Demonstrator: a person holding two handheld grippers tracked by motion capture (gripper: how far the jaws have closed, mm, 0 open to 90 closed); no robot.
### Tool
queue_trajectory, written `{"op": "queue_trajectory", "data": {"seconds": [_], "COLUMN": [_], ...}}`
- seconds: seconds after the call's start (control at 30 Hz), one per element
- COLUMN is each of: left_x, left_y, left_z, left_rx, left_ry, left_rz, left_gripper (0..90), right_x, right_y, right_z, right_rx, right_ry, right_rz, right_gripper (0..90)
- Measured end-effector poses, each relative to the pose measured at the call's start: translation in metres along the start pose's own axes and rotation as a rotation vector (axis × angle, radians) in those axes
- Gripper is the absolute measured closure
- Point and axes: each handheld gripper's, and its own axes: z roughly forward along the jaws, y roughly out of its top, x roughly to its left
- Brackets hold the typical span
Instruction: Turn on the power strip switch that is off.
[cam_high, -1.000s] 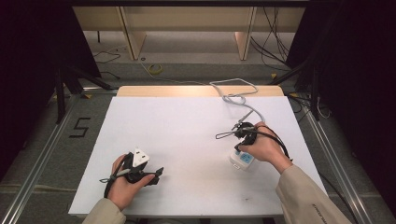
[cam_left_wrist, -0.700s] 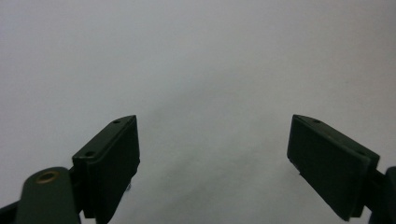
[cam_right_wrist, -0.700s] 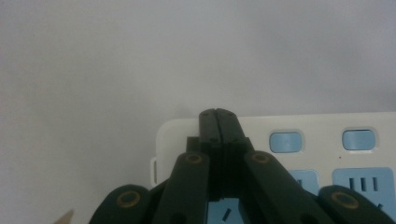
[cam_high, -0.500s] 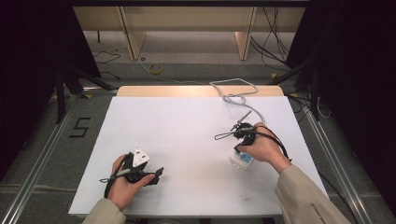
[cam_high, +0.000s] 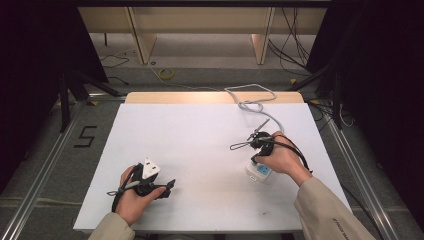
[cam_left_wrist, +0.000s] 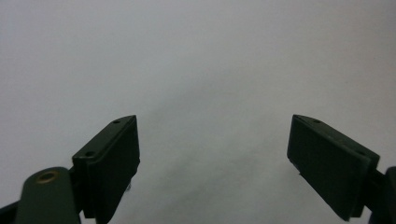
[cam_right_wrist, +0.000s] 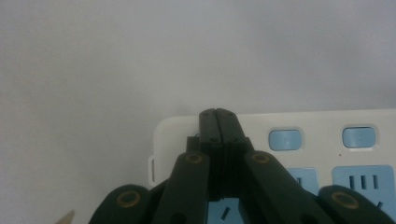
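White table (cam_high: 200, 150) over grey floor, dark curtains at both sides, left gripper (cam_left_wrist: 212, 163) jaws spread wide above bare surface, right gripper (cam_right_wrist: 217, 122) jaws pressed together atop white power strip (cam_right_wrist: 327, 126), strip half-hidden under right hand (cam_high: 280, 159).

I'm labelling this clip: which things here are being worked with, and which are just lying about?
In use:
- white power strip, under the right hand-held gripper, jaws shut over it
- its grey cable
- left hand-held gripper, open above the bare white table

Lying about:
- yellow cable coil on the floor
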Motion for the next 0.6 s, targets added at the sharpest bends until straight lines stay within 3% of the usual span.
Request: {"op": "queue_trajectory", "data": {"seconds": [0.6], "left_x": [-0.0007], "left_y": [0.0004], "left_z": [-0.0001], "left_rx": [0.0], "left_ry": [-0.001], "left_rz": [0.002], "left_gripper": [16.7], "right_x": [-0.0012], "right_y": [-0.0006], "right_z": [0.0014], "right_rx": [0.001], "right_ry": [0.009], "right_rz": [0.006], "right_gripper": [90.0]}}
